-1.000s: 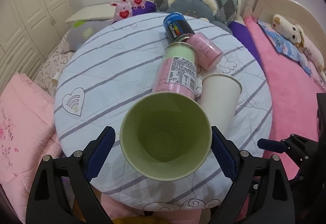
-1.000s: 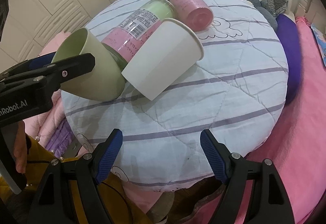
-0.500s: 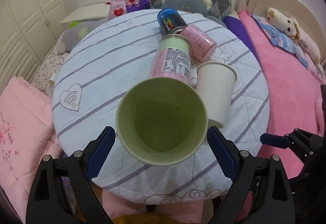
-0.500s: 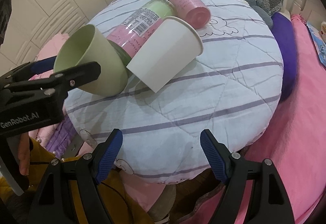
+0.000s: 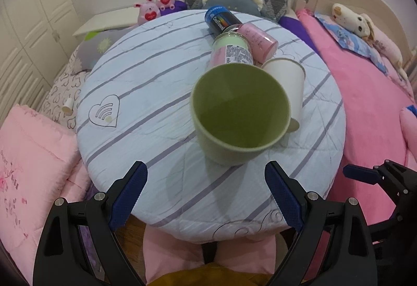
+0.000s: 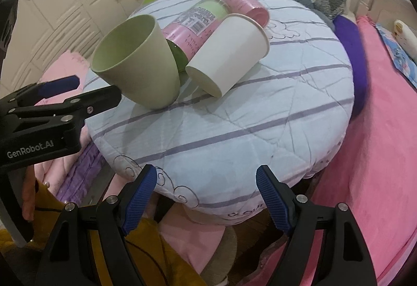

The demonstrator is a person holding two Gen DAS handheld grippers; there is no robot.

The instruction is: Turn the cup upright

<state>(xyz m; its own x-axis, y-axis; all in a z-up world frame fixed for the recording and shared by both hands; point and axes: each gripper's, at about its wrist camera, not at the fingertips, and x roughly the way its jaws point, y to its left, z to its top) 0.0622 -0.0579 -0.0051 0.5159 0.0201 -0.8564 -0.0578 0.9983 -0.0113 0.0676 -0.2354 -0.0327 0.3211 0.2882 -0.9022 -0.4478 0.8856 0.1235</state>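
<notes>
Green cup (image 5: 239,114) now released on table, left claw (image 5: 206,197) withdrawn, empty.

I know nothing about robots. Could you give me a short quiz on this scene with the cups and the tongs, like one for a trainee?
1. True or false: the left tongs are shut on the green cup.
2. How does the white paper cup lie? A: standing mouth up. B: on its side. C: stacked inside the green cup.
3. Fill in the missing word: the right tongs are open and hold ____.

Key: 1 false, since the left tongs are open and apart from the cup, which stands mouth up; 2 B; 3 nothing.
</notes>
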